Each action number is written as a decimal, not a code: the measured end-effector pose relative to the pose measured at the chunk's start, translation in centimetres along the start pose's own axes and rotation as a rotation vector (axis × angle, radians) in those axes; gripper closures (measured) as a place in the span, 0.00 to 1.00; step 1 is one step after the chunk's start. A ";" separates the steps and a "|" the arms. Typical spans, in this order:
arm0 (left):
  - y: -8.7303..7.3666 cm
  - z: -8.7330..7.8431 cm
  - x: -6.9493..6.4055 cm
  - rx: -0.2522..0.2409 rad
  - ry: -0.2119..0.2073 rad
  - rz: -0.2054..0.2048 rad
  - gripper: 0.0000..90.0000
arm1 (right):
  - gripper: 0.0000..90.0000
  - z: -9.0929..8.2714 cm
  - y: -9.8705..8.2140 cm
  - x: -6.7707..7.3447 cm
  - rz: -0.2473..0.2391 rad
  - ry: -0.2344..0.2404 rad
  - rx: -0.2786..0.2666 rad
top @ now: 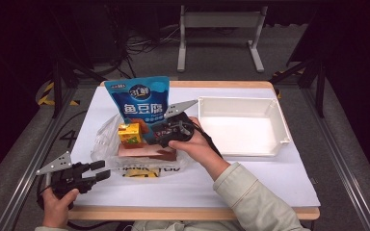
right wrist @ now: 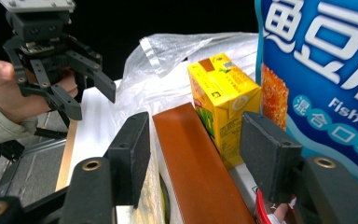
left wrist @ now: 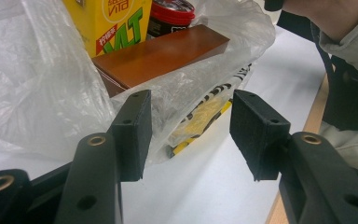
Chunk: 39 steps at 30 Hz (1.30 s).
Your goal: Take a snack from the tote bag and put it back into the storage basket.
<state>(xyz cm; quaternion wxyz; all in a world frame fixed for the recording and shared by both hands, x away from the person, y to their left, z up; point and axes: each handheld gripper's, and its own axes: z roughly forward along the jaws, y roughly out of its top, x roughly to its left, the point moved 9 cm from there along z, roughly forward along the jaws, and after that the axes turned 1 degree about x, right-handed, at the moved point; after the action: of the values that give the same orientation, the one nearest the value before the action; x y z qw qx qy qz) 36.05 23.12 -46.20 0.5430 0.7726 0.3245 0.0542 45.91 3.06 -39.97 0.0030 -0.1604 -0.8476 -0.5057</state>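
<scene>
1. Both pairs of jaws stand apart with nothing clamped. The right gripper (top: 160, 136) has its pads on either side of the brown box (right wrist: 200, 172) without pressing it; the left gripper (top: 100, 170) hangs near the table's front left edge, its pads bare and pointed at the plastic bag (left wrist: 32, 93).
2. The brown box lies flat inside the open, crumpled bag, roughly mid-table on the white sheet (top: 250, 178).
3. A yellow juice carton (right wrist: 223, 105) stands upright just beside the box, apparently touching its long side. A blue snack pouch (top: 142, 103) stands behind them, and a red-lidded jar (left wrist: 170, 14) sits beyond the box.
4. A white tray (top: 282, 127) sits to the right of the bag, well apart from it.
5. Risk: the far pad sits close to the carton. If the jaws close as they stand, that pad could push the carton, tipping it into the pouch.
6. Risk: loose film lies along the box edge. A grip that traps film would likely drag the whole bag and its contents when the box is raised.
7. Risk: the box is long and smooth. A grip near one end may let it swing or slip out.
8. Judgement: the left gripper is well placed to pin the bag, yet is not touching it.
</scene>
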 end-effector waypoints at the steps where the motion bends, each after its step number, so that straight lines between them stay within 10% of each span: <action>1: 0.0 0.0 0.0 0.000 0.002 -0.001 0.55 | 0.48 0.1 0.0 0.0 -0.001 0.001 0.005; 39: 0.0 0.0 0.2 0.002 0.000 -0.006 0.53 | 0.48 4.5 -1.7 0.4 -0.124 0.013 0.241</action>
<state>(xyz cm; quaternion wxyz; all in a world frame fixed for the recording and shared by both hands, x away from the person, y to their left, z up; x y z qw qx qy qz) 36.18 23.24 -46.29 0.5421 0.7724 0.3268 0.0523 45.75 6.26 -43.54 -0.0034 -0.1029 -0.9105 -0.4004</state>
